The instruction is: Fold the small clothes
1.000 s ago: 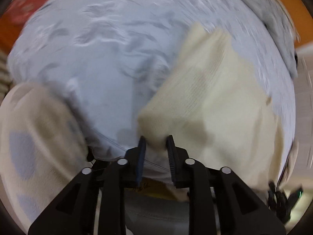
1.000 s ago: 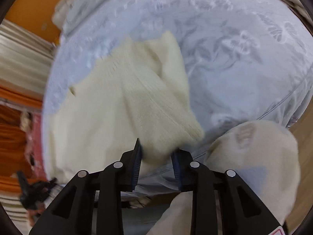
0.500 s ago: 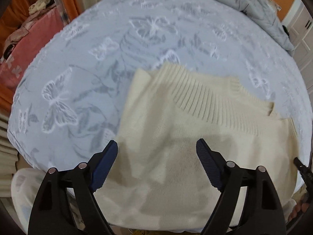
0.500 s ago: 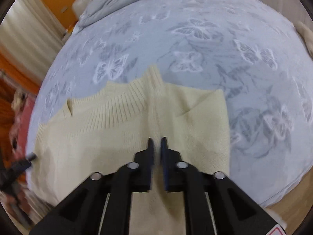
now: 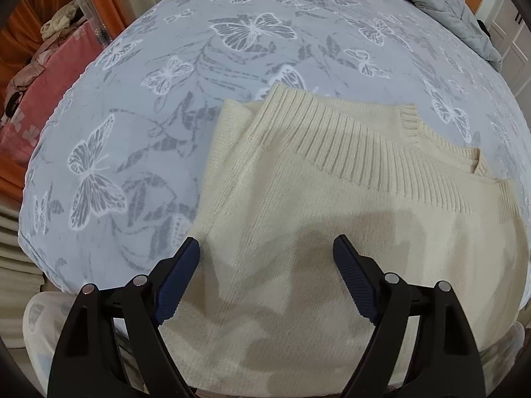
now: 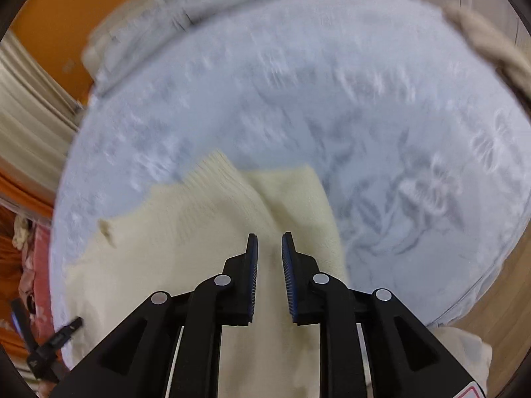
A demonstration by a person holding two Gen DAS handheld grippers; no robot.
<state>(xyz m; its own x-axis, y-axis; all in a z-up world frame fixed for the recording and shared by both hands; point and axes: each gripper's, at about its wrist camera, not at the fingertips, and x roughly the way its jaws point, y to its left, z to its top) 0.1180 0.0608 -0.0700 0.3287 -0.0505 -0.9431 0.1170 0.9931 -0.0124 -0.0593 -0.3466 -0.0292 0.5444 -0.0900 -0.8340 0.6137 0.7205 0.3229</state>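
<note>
A cream knitted sweater (image 5: 332, 225) lies folded on the bed, its ribbed hem band running across the top. My left gripper (image 5: 267, 248) hovers over its near part, jaws wide open with nothing pinched between them. In the right wrist view the same sweater (image 6: 186, 252) fills the lower left, blurred by motion. Over it, my right gripper (image 6: 268, 242) has its jaws opening, a narrow gap showing between the pads and no cloth caught there.
The bed carries a pale blue butterfly-print cover (image 5: 186, 76). A grey quilt (image 5: 441, 0) is bunched at its far side. Pink bedding (image 5: 43, 99) and an orange curtain lie to the left. A beige cloth (image 6: 484, 43) sits at the bed's far right edge.
My left gripper let go of the sweater's fold and opened wide. My right gripper released its corner, shut, then parted slightly. The sweater now lies flat, folded over.
</note>
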